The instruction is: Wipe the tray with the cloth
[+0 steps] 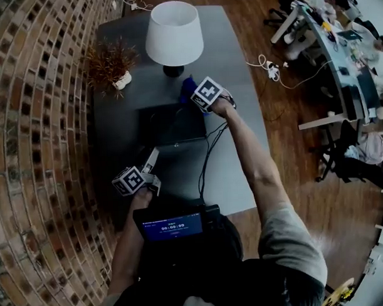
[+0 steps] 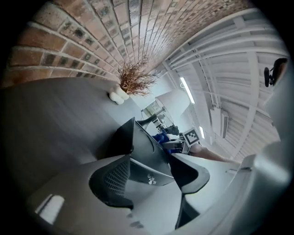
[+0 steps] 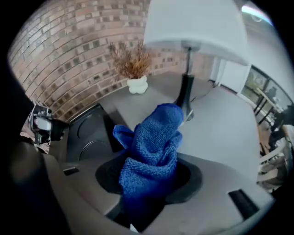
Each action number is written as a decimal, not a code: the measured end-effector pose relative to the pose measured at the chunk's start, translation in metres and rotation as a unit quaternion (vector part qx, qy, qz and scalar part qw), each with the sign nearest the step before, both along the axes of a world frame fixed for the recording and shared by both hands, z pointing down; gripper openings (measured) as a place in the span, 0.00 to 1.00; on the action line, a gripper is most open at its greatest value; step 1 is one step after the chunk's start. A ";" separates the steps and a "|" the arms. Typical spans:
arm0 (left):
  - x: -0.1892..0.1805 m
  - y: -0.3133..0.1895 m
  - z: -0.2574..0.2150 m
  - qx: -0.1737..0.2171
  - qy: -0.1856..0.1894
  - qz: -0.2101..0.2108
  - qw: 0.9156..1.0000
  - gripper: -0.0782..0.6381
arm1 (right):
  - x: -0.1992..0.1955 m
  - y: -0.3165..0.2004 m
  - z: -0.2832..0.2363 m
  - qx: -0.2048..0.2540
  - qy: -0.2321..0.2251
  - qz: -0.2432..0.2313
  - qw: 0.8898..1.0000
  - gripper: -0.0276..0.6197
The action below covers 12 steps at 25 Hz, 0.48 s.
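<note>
A black tray [image 1: 172,125] lies on the dark grey table [image 1: 241,141], in front of the lamp. My left gripper [image 1: 151,160] reaches its near left corner. In the left gripper view the tray's rim [image 2: 140,142] runs between the two jaws of that gripper [image 2: 149,172], which are shut on it. My right gripper [image 1: 199,99] hovers at the tray's far right corner, shut on a bunched blue cloth [image 1: 188,88]. In the right gripper view the cloth [image 3: 154,147] stands up out of the jaws of that gripper [image 3: 147,183], with the tray [image 3: 87,133] to its left.
A white-shaded lamp [image 1: 173,34] and a dried plant in a white pot [image 1: 110,64] stand at the table's far end. A black cable [image 1: 207,155] crosses the table. A brick wall [image 1: 40,123] runs along the left. Desks and chairs [image 1: 346,81] fill the right.
</note>
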State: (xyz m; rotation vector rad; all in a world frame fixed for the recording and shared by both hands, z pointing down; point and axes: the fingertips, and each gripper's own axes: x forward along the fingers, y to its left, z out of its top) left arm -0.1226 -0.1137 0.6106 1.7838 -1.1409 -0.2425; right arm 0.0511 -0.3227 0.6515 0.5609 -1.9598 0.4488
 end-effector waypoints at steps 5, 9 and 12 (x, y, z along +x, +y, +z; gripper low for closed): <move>-0.027 -0.022 0.005 0.007 -0.007 -0.019 1.000 0.48 | -0.002 0.039 0.022 -0.142 -0.021 -0.042 0.989 0.31; -0.042 -0.059 0.002 0.017 -0.027 -0.017 0.999 0.48 | 0.010 0.110 0.035 -0.155 -0.023 -0.062 0.986 0.31; -0.038 -0.090 0.001 0.026 -0.032 0.003 0.999 0.48 | 0.010 0.158 0.034 -0.129 -0.055 -0.017 0.990 0.31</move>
